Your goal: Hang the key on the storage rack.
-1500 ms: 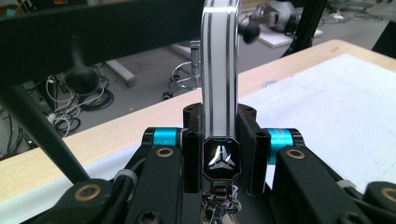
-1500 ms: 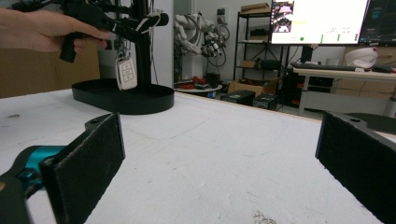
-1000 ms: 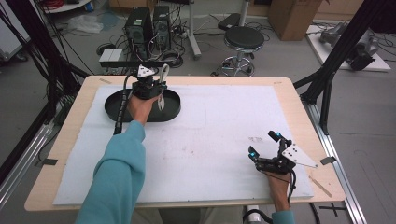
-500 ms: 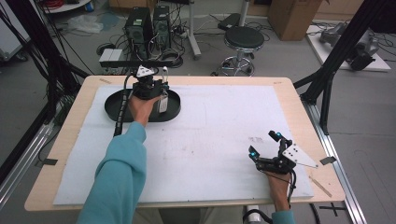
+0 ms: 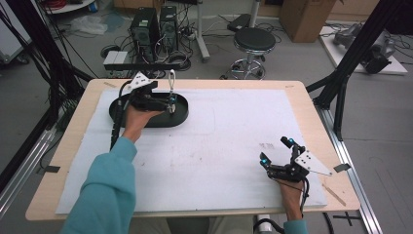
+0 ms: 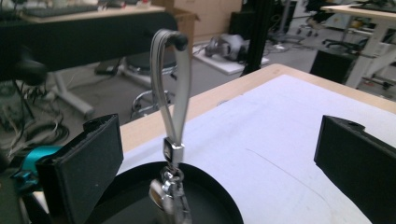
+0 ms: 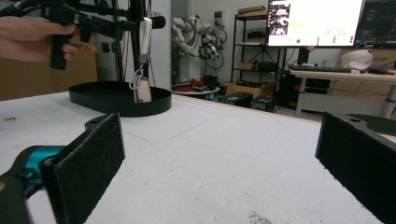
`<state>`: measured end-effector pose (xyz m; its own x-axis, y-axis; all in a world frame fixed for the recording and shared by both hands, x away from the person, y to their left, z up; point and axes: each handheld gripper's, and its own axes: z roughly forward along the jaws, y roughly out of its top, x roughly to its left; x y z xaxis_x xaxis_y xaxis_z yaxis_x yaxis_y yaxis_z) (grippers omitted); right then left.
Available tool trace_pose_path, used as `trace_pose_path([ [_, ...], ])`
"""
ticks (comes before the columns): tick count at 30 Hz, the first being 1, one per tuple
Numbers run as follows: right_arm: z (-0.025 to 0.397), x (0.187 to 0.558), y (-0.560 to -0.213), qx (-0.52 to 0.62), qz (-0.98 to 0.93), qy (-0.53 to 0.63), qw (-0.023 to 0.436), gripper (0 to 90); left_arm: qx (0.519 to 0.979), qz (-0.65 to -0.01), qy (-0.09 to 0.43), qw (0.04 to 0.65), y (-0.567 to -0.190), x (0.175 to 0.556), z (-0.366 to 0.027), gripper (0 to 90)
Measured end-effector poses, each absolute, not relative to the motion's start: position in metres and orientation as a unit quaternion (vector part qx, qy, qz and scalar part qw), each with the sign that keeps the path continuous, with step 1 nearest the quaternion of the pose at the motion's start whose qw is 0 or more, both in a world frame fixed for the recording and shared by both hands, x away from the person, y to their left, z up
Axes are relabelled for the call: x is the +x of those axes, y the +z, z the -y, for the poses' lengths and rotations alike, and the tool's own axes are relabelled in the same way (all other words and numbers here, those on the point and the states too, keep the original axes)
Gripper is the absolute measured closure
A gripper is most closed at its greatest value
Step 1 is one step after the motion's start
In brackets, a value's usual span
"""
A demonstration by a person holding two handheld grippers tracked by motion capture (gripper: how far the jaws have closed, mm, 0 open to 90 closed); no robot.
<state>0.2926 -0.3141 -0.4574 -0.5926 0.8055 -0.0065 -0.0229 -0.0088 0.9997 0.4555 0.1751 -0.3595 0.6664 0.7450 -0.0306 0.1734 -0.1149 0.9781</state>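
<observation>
Between the left gripper's (image 6: 219,154) wide-parted jaws stands a grey strap loop (image 6: 170,88), upright, clear of both pads, joined through a metal clasp (image 6: 172,186) to a small object that rests in the black oval tray (image 5: 151,114) just below the jaws; nothing is grasped. The right gripper (image 5: 276,152) likewise has its jaws spread apart with only bare surface between them, well away from the tray. Both work over a white sheet (image 5: 219,146) that covers most of the wooden desk (image 5: 311,112). Beyond the desk's far edge lie tangled cables, two computer towers (image 5: 156,27) and a round black stool (image 5: 254,41) on a grey floor, with black frame posts at either side. The right gripper view, low across the sheet, shows the tray in profile with the strap hanging straight beneath the left hand (image 7: 39,37), plus monitors (image 7: 317,21) and shelving behind; the high view shows the teal sleeve (image 5: 104,195) reaching forward to the tray.
</observation>
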Motion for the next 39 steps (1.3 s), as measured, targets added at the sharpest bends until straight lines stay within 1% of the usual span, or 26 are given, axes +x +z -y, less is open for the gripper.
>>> trace_pose_path([
  [4, 0.314, 0.293, -0.457, 0.314, -0.624, 0.638, 0.323, 0.6, 0.699, -0.315, 0.254, 0.589, -0.36, 0.429, -0.195, 1.7],
  [7, 0.314, 0.293, -0.458, 0.315, -0.625, 0.639, 0.319, 0.6, 0.694, -0.307, 0.267, 0.594, -0.367, 0.403, -0.211, 1.7],
  [12, 0.314, 0.294, -0.458, 0.312, -0.626, 0.639, 0.321, 0.6, 0.683, -0.312, 0.264, 0.605, -0.392, 0.359, -0.237, 1.7],
  [15, 0.314, 0.293, -0.458, 0.313, -0.627, 0.637, 0.321, 0.6, 0.685, -0.308, 0.27, 0.602, -0.401, 0.34, -0.247, 1.7],
  [17, 0.313, 0.293, -0.458, 0.316, -0.627, 0.637, 0.318, 0.6, 0.671, -0.314, 0.268, 0.616, -0.409, 0.325, -0.254, 1.7],
  [20, 0.314, 0.294, -0.458, 0.312, -0.626, 0.637, 0.323, 0.6, 0.662, -0.319, 0.265, 0.624, -0.422, 0.308, -0.26, 1.7],
  [21, 0.313, 0.293, -0.458, 0.316, -0.627, 0.638, 0.318, 0.6, 0.662, -0.321, 0.264, 0.624, -0.427, 0.304, -0.262, 1.7],
  [25, 0.313, 0.293, -0.458, 0.312, -0.627, 0.637, 0.322, 0.6, 0.647, -0.336, 0.268, 0.63, -0.443, 0.288, -0.27, 1.7],
  [29, 0.313, 0.293, -0.458, 0.312, -0.628, 0.636, 0.322, 0.6, 0.63, -0.341, 0.282, 0.638, -0.455, 0.276, -0.275, 1.7],
  [32, 0.313, 0.293, -0.458, 0.313, -0.627, 0.637, 0.32, 0.6, 0.622, -0.335, 0.292, 0.645, -0.456, 0.273, -0.277, 1.7],
  [39, 0.313, 0.293, -0.458, 0.312, -0.628, 0.637, 0.32, 0.6, 0.627, -0.328, 0.305, 0.638, -0.457, 0.271, -0.274, 1.7],
])
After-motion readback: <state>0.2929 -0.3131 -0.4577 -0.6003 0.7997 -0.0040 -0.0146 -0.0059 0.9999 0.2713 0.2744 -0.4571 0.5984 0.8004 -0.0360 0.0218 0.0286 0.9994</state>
